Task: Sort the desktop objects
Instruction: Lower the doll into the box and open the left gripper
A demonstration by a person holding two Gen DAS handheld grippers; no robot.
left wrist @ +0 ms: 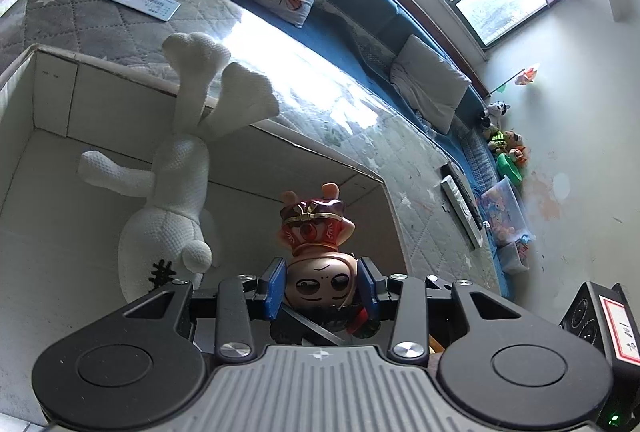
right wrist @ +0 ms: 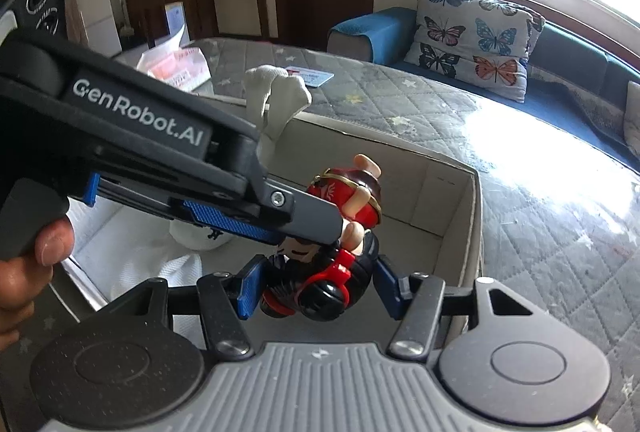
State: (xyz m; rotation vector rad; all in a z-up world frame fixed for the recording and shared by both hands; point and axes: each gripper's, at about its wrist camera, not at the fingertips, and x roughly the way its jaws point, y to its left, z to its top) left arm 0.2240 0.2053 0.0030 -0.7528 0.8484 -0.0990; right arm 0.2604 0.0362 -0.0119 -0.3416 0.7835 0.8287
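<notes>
Figurine (left wrist: 320,248) hangs upside down over the open white box (left wrist: 52,92), left claw (left wrist: 323,290) clamped on its head, right claw (right wrist: 316,290) closed on its dark hair end. Lower it beside the white plush (left wrist: 172,200), then free both claws together so it doesn't tip.

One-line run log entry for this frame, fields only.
left gripper: shut on figurine head | right gripper: shut on its base | white plush: in box | figurine: over box
</notes>
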